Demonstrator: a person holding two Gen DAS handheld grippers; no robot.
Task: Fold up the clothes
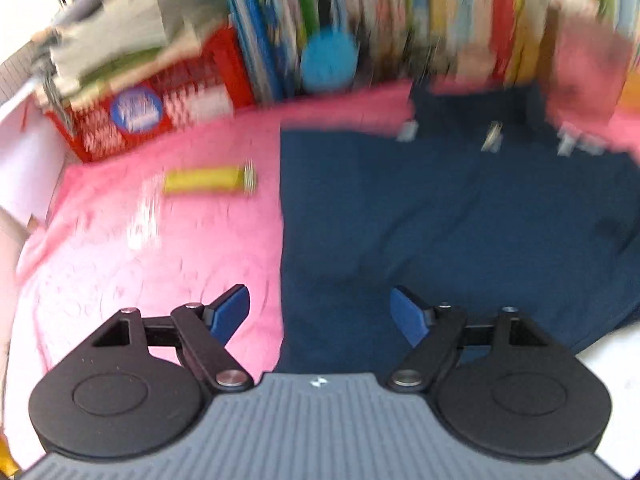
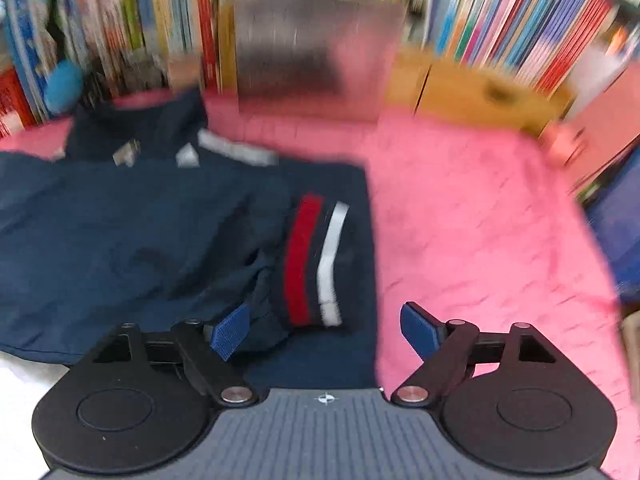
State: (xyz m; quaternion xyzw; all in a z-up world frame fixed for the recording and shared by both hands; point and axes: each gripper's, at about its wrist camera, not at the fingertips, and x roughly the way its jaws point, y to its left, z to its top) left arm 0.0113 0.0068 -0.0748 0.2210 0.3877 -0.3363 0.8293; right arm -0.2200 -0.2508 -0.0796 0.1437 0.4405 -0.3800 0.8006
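Note:
A navy blue garment lies partly folded on a pink cloth-covered surface. In the right wrist view the garment shows a sleeve cuff with a red and a white stripe folded onto its right part. My left gripper hovers open above the garment's near left edge, holding nothing. My right gripper is open too, just above the striped cuff near the garment's right edge, its left fingertip over dark fabric. Both views are motion-blurred.
Rows of upright books line the back. A red box stands at the back left, a yellow tube-like object lies on the pink cloth, and a blue round thing sits by the books. A yellow box is at back right.

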